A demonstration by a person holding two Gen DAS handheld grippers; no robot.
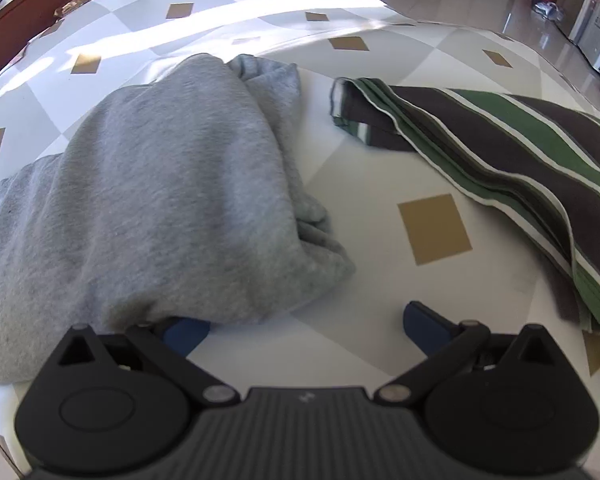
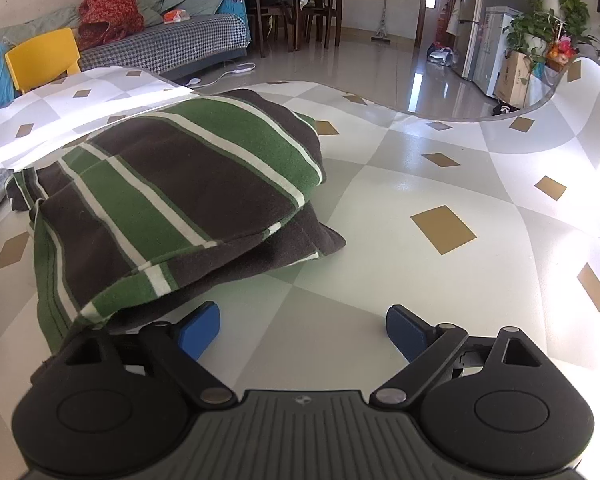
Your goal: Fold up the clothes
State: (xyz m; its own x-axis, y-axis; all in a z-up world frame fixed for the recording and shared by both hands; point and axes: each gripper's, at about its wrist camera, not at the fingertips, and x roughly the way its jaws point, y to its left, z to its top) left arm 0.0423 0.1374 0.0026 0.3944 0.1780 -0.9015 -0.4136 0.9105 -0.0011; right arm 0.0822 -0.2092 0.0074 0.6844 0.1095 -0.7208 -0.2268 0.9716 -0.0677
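Observation:
A grey sweatshirt point(image 1: 148, 184) lies bunched on the left of the checked tablecloth point(image 1: 380, 148). Its near edge drapes over the left blue pad of my left gripper point(image 1: 304, 324), which stands open over bare cloth. To the right lies a garment striped green, dark brown and white point(image 1: 512, 152). The right wrist view shows that striped garment point(image 2: 172, 200) folded in layers, with its near corner overlapping the left pad of my right gripper point(image 2: 300, 328). That gripper is open, with only tablecloth point(image 2: 380, 208) between its pads.
Beyond the table's far edge are a shiny tiled floor point(image 2: 372, 68), a yellow chair point(image 2: 44, 60), a sofa with heaped clothes point(image 2: 160, 36), dining chairs, a fridge point(image 2: 476, 20) and potted plants point(image 2: 548, 20). Bare tablecloth stretches to the right of the striped garment.

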